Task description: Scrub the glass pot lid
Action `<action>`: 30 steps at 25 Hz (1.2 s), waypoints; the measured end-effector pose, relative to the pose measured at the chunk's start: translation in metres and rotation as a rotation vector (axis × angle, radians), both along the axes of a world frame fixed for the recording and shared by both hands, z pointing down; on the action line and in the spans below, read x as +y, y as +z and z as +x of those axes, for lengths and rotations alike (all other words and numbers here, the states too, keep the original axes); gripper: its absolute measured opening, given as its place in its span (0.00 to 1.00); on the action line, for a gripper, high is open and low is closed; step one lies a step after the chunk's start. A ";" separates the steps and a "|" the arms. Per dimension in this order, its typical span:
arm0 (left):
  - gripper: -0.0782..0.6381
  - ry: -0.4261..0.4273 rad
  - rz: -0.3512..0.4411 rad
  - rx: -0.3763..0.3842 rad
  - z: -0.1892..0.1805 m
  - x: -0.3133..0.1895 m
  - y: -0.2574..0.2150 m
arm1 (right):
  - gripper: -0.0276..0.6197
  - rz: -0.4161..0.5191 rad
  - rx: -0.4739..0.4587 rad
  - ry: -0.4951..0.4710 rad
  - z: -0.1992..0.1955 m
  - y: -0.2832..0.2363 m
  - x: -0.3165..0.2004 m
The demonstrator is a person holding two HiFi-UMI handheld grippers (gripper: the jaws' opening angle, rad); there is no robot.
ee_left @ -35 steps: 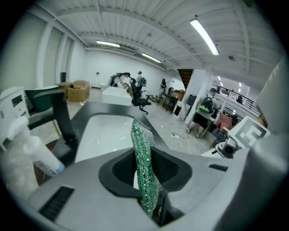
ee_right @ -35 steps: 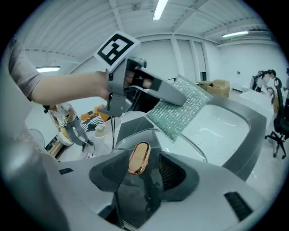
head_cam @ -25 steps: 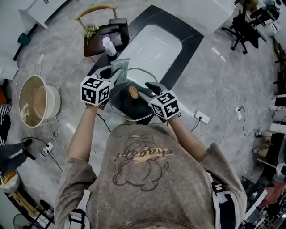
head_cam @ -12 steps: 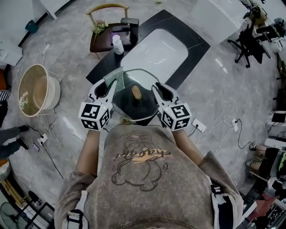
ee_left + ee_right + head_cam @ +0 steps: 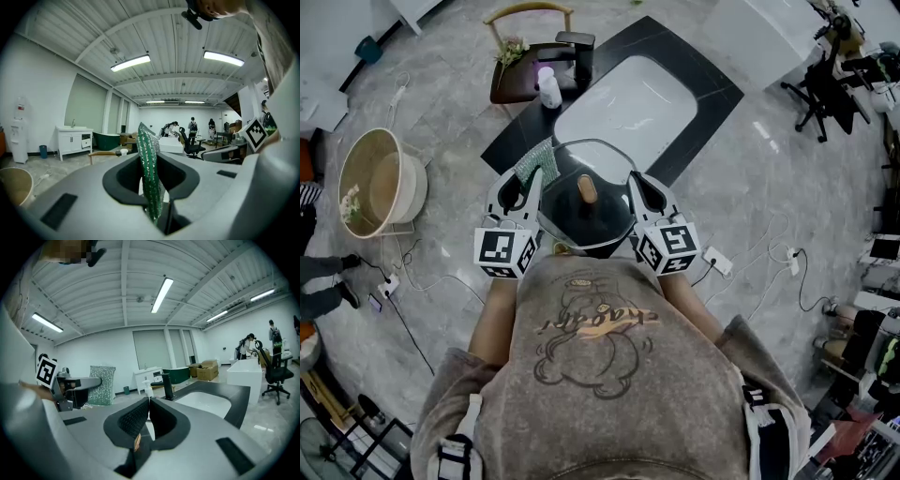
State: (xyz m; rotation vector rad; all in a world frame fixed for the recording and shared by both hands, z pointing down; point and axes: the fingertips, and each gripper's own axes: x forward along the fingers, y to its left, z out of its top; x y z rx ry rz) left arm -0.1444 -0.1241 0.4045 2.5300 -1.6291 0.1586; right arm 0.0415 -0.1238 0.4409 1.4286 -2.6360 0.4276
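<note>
Currently, left gripper (image 5: 530, 178): clamped on the sponge (image 5: 149, 173), which stands edge-on between its jaws.
Right gripper (image 5: 147, 404): jaws have just closed and now press together. A thin brownish sliver shows low between them, not identifiable. The lid does not appear to be gripped.
Lid (image 5: 600, 220): between the two grippers, just right of the left one and just left of the right one. Contact with either is not readable. Knob (image 5: 586, 192) faces up.
Step (judged): bring the sponge to the glass and start scrubbing.
Technique: lay the sponge face flat on the glass, not on its edge. Steady the lid first with the right gripper at knob or rim, or it will likely slide. Work in overlapping circles, rim included.
Count: lid 1; knob 1; sponge 1; grippers 2; sink (image 5: 628, 103) 1, ahead of both grippers; bottle (image 5: 548, 91) 1; tub (image 5: 384, 202) 1, well left of the left gripper.
</note>
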 end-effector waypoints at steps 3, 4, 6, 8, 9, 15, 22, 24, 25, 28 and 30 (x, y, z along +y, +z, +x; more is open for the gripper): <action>0.23 -0.023 -0.001 -0.001 -0.004 0.000 0.006 | 0.09 0.009 0.006 0.001 -0.004 0.004 -0.003; 0.23 -0.030 -0.004 -0.001 -0.005 0.000 0.009 | 0.09 0.012 0.010 0.002 -0.005 0.005 -0.004; 0.23 -0.042 -0.010 0.000 -0.007 -0.001 0.015 | 0.09 0.014 0.016 0.007 -0.006 0.009 -0.006; 0.23 -0.049 -0.013 0.003 -0.009 -0.002 0.020 | 0.09 0.011 0.022 0.014 -0.007 0.013 -0.008; 0.23 -0.050 -0.013 0.005 -0.009 -0.002 0.020 | 0.09 0.010 0.023 0.016 -0.008 0.013 -0.008; 0.23 -0.057 -0.011 0.010 -0.011 -0.001 0.022 | 0.09 0.007 0.028 0.024 -0.008 0.016 -0.009; 0.23 -0.070 -0.023 0.020 -0.013 -0.003 0.026 | 0.08 -0.001 0.040 0.029 -0.009 0.020 -0.011; 0.23 -0.076 -0.030 0.023 -0.015 -0.004 0.028 | 0.08 -0.002 0.038 0.026 -0.011 0.020 -0.013; 0.23 -0.079 -0.034 0.023 -0.016 -0.004 0.028 | 0.08 -0.001 0.039 0.025 -0.012 0.020 -0.013; 0.23 -0.083 -0.040 0.028 -0.017 -0.004 0.030 | 0.08 0.002 0.045 0.018 -0.013 0.019 -0.013; 0.23 -0.085 -0.042 0.030 -0.017 -0.004 0.030 | 0.08 0.003 0.048 0.015 -0.013 0.019 -0.013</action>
